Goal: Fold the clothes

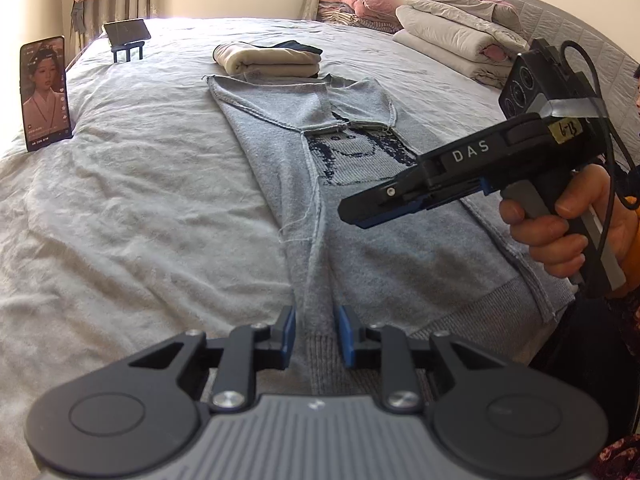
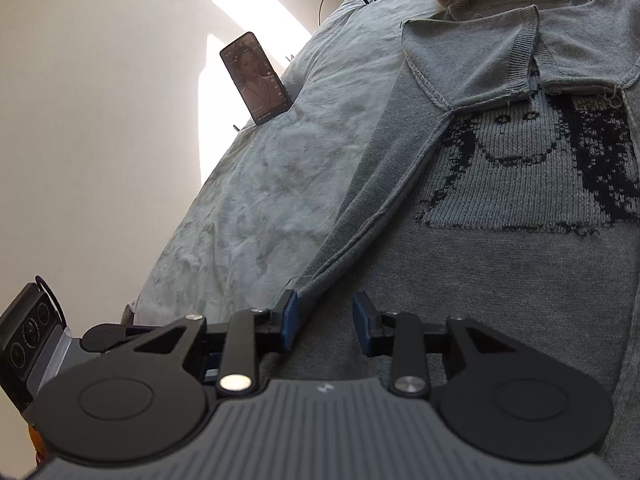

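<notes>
Grey knit sweater (image 1: 340,184), inside out with raw seams and a dark pixelated face motif, lies flat on the bed (image 1: 132,208).

Left wrist view only: folded cream garment (image 1: 268,62) just beyond the sweater's collar; stacked quilts (image 1: 448,36) farther off; a hand (image 1: 560,228) gripping the right hand-held gripper (image 1: 352,212) above the sweater.

Left hand-held gripper (image 1: 316,334): blue pads slightly apart, folded sweater edge between them, not pinched. Right pads apart, clamped on nothing.
</notes>
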Tool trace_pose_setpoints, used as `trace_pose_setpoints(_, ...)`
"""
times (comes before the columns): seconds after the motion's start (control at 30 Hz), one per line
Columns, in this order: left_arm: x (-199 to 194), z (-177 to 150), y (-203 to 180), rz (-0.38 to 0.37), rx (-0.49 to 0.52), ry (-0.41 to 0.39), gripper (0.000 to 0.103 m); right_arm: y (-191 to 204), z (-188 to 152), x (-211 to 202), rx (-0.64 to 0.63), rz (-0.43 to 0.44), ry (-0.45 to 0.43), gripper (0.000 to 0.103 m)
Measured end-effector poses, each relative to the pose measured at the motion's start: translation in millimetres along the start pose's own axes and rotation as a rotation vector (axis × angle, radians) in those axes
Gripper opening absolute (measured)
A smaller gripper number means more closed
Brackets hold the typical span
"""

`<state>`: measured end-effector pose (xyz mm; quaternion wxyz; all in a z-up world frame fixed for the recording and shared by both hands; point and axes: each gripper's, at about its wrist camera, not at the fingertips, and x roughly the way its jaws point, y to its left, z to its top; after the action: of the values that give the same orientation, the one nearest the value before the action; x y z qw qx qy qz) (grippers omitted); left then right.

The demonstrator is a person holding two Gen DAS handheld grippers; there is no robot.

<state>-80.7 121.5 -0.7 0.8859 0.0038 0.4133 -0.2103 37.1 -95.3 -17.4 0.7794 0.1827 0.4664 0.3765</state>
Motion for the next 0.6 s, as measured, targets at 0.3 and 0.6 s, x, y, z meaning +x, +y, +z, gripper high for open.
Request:
trace_pose_setpoints(0.3, -20, -5, -3, -0.134, -0.078, -0.109, 0.007, 14, -28, 19, -0.021, 0.061, 0.037, 0.014)
trace_pose_setpoints(0.6, -4, -4, -18, -0.185, -0.083, -0.093, 0.006, 5, -28, 15, 0.047, 0.085, 0.047, 0.017)
